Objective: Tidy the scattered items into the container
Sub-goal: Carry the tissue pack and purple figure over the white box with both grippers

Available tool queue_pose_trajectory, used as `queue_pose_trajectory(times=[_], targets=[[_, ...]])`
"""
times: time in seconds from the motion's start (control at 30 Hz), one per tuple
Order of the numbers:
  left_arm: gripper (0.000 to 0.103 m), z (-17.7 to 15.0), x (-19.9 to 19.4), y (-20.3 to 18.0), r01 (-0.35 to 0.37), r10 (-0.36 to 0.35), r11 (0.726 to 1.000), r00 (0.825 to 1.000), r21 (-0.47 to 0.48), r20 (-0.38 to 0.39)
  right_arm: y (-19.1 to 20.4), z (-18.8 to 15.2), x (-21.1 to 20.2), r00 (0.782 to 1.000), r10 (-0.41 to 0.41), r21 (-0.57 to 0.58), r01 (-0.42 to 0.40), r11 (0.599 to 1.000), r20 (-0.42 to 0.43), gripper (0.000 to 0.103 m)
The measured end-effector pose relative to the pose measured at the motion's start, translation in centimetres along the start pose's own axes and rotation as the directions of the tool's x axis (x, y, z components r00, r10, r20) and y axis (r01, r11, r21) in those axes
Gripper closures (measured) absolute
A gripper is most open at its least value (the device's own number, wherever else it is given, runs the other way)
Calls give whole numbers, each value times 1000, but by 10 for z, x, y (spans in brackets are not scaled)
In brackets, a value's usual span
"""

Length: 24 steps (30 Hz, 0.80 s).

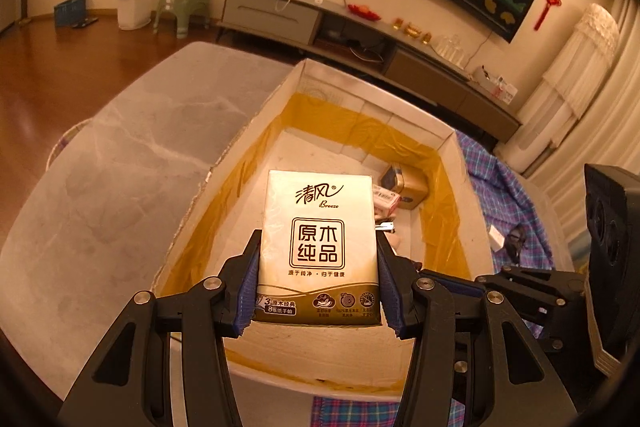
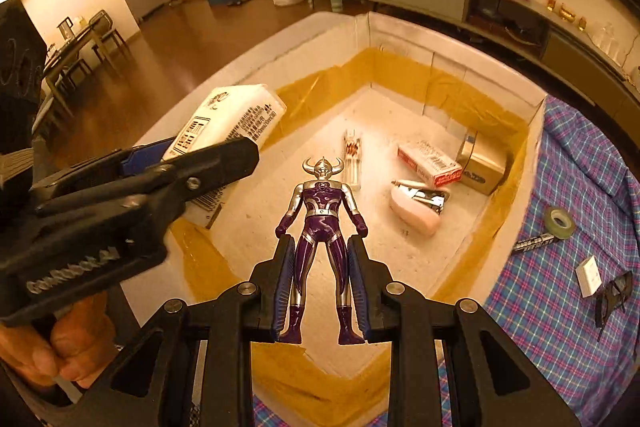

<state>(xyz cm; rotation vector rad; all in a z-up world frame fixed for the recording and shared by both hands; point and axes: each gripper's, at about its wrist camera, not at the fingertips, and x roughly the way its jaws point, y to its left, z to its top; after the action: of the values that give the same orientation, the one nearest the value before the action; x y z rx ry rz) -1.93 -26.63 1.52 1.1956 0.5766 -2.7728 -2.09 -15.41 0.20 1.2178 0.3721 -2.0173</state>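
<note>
My left gripper (image 1: pixel 318 263) is shut on a white and gold tissue pack (image 1: pixel 318 227) and holds it above the open white box (image 1: pixel 460 163). The pack also shows in the right wrist view (image 2: pixel 236 119), over the box's left wall, held by the left gripper (image 2: pixel 208 163). My right gripper (image 2: pixel 320 267) is shut on a purple and silver toy figure (image 2: pixel 322 227), held by its legs above the box (image 2: pixel 536 115). In the box lie a pink stapler (image 2: pixel 416 205), a red and white small box (image 2: pixel 430 163), a gold box (image 2: pixel 480 163) and a clear packet (image 2: pixel 353 159).
The box stands on a grey marble table (image 1: pixel 120 167). On the plaid cloth (image 2: pixel 560 287) to the right lie a tape roll (image 2: pixel 560 223), a black marker (image 2: pixel 534 243), a small white box (image 2: pixel 590 275) and dark glasses (image 2: pixel 612 299). A TV cabinet (image 1: pixel 360 27) stands behind.
</note>
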Motion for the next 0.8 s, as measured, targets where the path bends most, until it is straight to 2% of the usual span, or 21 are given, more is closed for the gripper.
queue_pose_trajectory(times=[0.2,0.47,0.8], targets=[[50,-2,16,-4,-24,25,999,999,35,-31,-1,2,11,999,-4,-10,4,1000,-40,74],[50,-1,27,6,-62,62,998,995,12,-74,-5,9,27,995,-17,-11,16,1000,-98,74],[48,-2,32,5,-118,119,993,990,25,-73,-4,11,29,995,-25,-14,24,1000,-100,74]])
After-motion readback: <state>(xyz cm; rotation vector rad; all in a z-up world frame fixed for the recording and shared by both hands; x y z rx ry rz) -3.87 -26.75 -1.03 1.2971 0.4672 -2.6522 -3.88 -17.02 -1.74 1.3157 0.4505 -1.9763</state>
